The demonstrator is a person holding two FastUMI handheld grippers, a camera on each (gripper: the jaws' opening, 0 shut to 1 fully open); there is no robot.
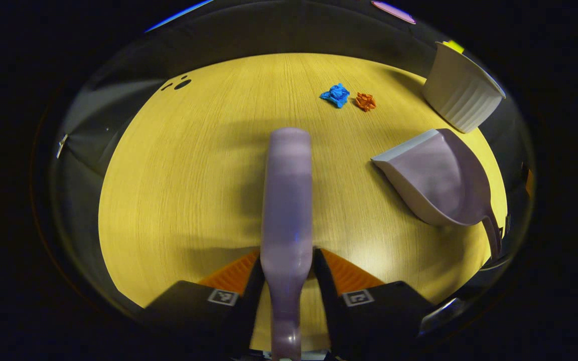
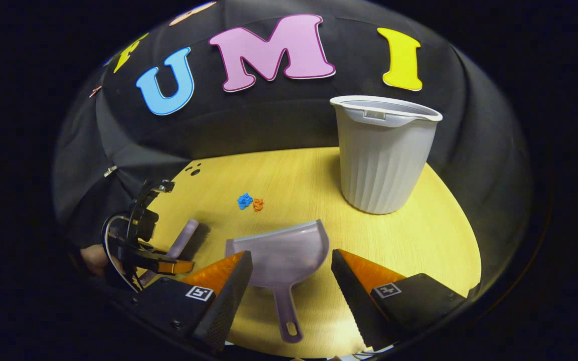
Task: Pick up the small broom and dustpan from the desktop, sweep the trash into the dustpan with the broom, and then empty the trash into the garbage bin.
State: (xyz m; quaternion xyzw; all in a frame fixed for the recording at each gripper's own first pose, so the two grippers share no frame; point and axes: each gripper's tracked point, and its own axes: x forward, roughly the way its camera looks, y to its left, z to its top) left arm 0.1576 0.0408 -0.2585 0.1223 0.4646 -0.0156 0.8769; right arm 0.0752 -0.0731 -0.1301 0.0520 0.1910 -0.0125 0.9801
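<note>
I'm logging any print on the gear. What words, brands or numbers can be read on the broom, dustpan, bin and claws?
On the broom: none.
On the dustpan: none.
On the bin: none; the rim tab is too small to read.
On the left claw and right claw: each finger bears a square marker, a coded pattern, not words.

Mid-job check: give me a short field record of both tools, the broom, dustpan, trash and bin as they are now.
left tool: shut on the broom
right tool: open, fingers either side of the dustpan handle, not gripping
dustpan: flat on the desktop, mouth toward the trash
trash: blue scrap and orange scrap, side by side, unswept
garbage bin: upright at the desk's far edge
</note>
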